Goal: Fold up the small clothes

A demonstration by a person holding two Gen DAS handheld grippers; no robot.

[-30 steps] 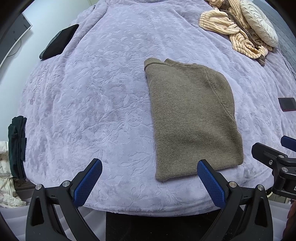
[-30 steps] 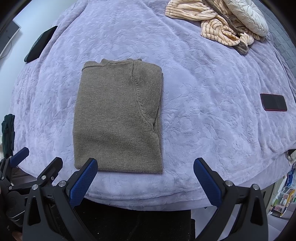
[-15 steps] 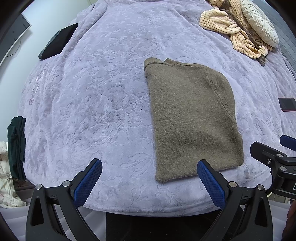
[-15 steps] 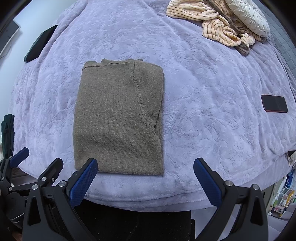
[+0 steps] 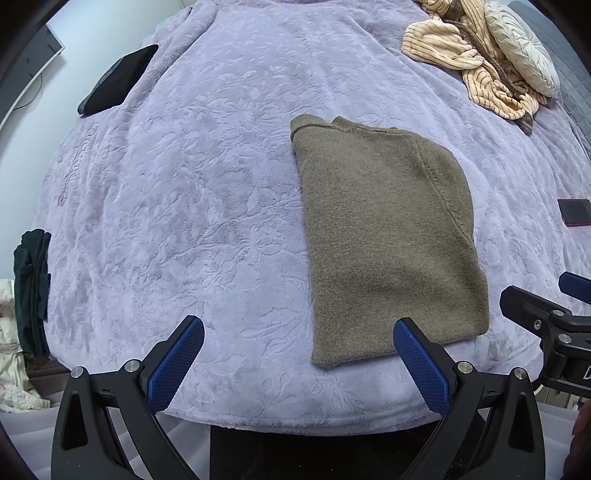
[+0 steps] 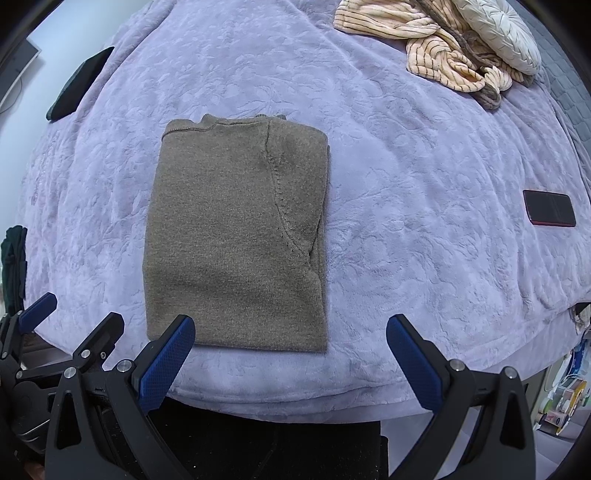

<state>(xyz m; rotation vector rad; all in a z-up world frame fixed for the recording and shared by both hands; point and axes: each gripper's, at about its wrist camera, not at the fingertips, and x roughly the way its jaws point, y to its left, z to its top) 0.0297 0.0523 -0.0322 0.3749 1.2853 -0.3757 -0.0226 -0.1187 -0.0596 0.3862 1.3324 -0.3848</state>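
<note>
An olive-brown knit sweater (image 5: 388,236) lies folded into a tall rectangle on the lilac bedspread (image 5: 184,184), its sleeves tucked in and its collar at the far end. It also shows in the right wrist view (image 6: 236,236). My left gripper (image 5: 299,363) is open and empty, hovering at the bed's near edge just left of the sweater's hem. My right gripper (image 6: 290,363) is open and empty, at the near edge just right of the hem. Neither touches the sweater.
A striped cream garment (image 6: 436,48) and a pale round cushion (image 6: 495,33) lie at the far right. A dark phone (image 6: 549,213) lies on the right. A black item (image 5: 118,79) sits at the far left. Dark clothes (image 5: 31,291) hang off the bed's left side.
Both grippers have stayed nearly still, open and empty; the view has only drifted very slightly. The sweater has not moved.
</note>
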